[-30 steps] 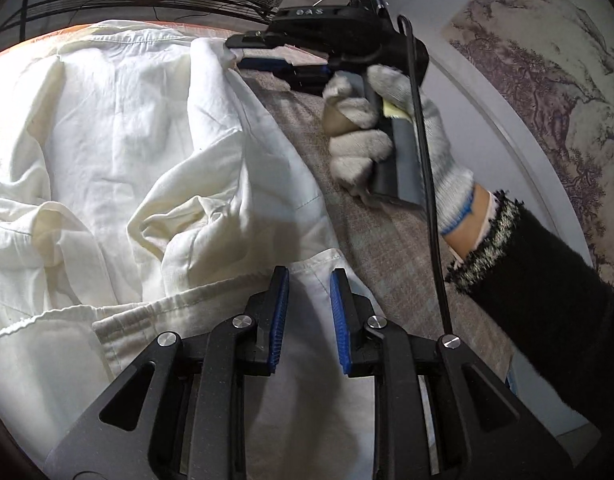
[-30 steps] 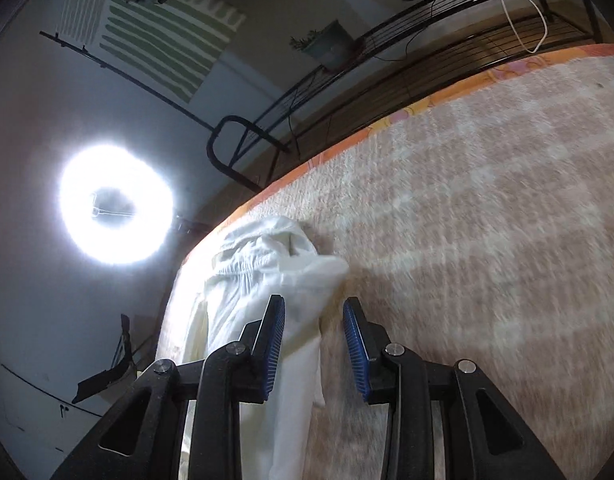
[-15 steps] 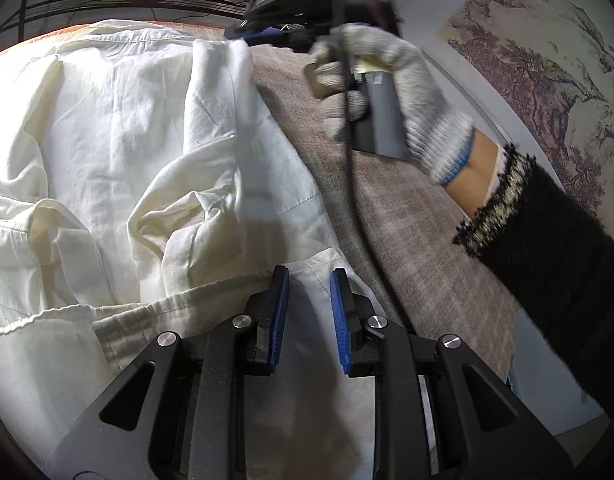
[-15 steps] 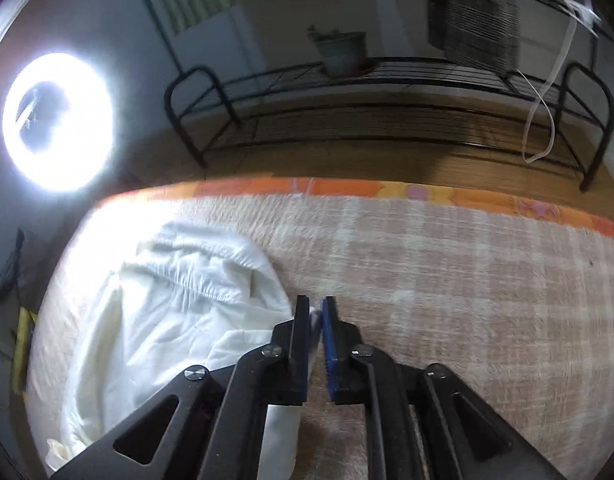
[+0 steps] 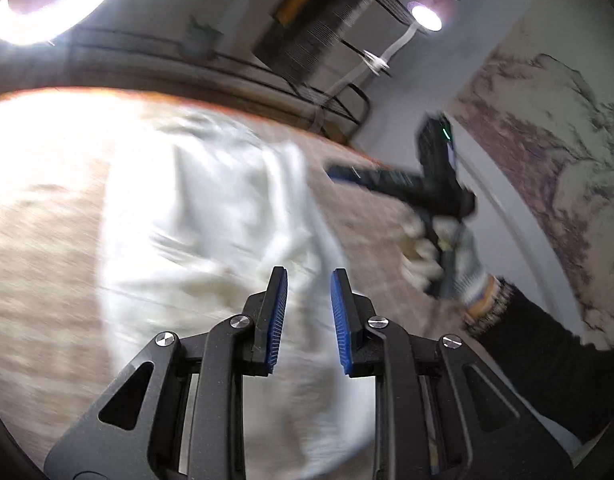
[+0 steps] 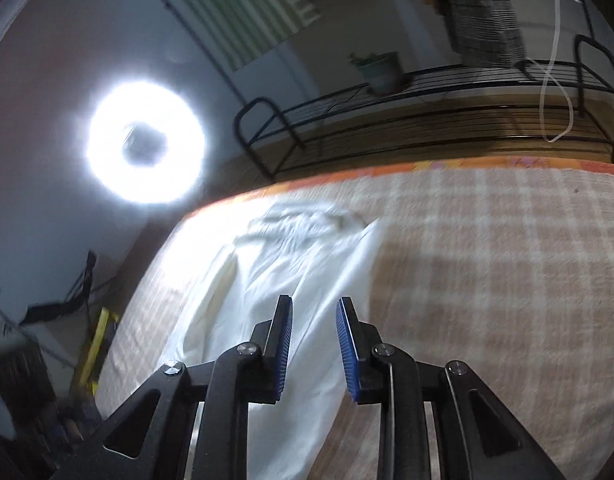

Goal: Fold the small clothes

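A white garment (image 5: 211, 232) lies folded lengthwise into a long strip on the plaid cloth (image 5: 39, 248). It also shows in the right wrist view (image 6: 291, 268). My left gripper (image 5: 305, 300) is open and empty, raised above the strip's near end. My right gripper (image 6: 314, 324) is open and empty, above the garment's right edge. In the left wrist view the right gripper (image 5: 347, 172) is held out by a gloved hand (image 5: 439, 256) to the right of the garment, over bare cloth. Both views are blurred by motion.
A bright ring light (image 6: 145, 142) stands at the left. A black metal rack (image 6: 427, 120) with a potted plant (image 6: 381, 70) runs behind the table's orange far edge (image 6: 387, 170). Plaid cloth (image 6: 507, 280) spreads to the right of the garment.
The right gripper closed on the garment's edge, carried it over and has let go and opened. The garment is now a narrow strip. Both grippers have lifted away from the cloth.
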A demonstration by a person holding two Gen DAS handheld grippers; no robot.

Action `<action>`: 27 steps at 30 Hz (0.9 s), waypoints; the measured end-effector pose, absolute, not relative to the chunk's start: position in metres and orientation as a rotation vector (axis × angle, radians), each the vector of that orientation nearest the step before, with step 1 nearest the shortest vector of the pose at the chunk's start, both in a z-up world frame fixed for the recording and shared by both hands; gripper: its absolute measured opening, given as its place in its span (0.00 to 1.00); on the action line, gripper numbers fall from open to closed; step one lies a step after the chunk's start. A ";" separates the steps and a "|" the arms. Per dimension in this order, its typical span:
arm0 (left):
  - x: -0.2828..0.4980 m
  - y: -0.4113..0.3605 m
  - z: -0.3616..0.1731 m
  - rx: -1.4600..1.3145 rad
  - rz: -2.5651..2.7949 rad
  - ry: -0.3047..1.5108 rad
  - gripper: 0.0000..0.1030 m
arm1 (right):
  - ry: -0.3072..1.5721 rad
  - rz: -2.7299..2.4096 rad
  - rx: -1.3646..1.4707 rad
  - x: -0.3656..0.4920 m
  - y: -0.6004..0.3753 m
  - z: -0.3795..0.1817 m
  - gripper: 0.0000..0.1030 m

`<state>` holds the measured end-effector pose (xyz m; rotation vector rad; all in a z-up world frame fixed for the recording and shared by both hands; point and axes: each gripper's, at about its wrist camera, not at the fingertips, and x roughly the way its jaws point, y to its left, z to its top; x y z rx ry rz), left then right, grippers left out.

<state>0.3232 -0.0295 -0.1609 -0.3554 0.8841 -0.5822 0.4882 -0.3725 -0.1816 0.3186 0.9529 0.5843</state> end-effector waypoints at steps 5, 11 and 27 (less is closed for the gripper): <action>0.364 0.001 -0.178 -0.302 -0.436 0.889 0.26 | 1.006 0.575 0.283 0.498 -0.349 -0.206 0.23; 0.426 -0.005 -0.226 -0.228 -0.369 0.995 0.26 | 1.063 0.516 0.182 0.518 -0.329 -0.233 0.18; 0.537 0.035 -0.245 -0.410 -0.281 0.998 0.52 | 1.000 0.458 0.395 0.547 -0.384 -0.220 0.47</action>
